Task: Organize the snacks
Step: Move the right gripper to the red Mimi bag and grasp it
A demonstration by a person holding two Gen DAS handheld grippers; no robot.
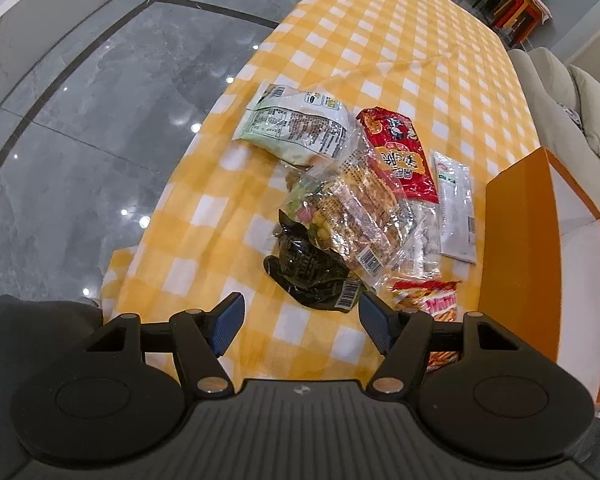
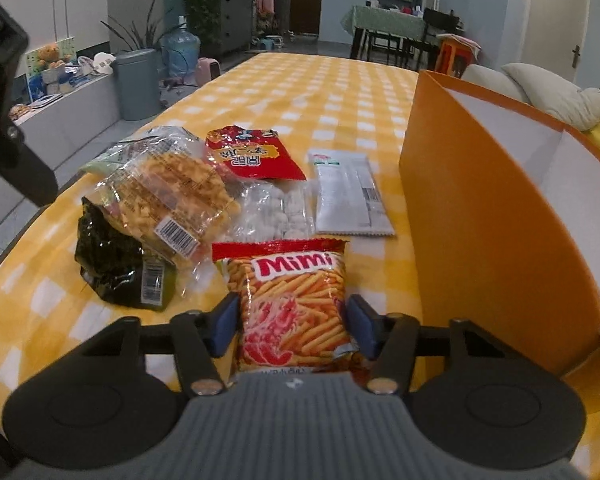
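Note:
A pile of snack bags lies on the yellow checked tablecloth (image 1: 380, 40). My right gripper (image 2: 290, 326) is open with its jaws on either side of the Mimi snack bag (image 2: 292, 304), which lies flat on the cloth. Behind it lie a black bag (image 2: 116, 264), a clear waffle pack (image 2: 172, 196), a clear bag of white candies (image 2: 272, 212), a red bag (image 2: 252, 152) and a white sachet (image 2: 348, 196). My left gripper (image 1: 300, 320) is open and empty, just short of the black bag (image 1: 312, 272). A pale green bag (image 1: 292, 124) lies farthest away.
An open orange box (image 2: 480, 220) with a white inside stands to the right of the snacks, also in the left wrist view (image 1: 520, 260). The table's left edge drops to a grey tiled floor (image 1: 80, 120). A sofa (image 1: 572, 112) stands behind the box.

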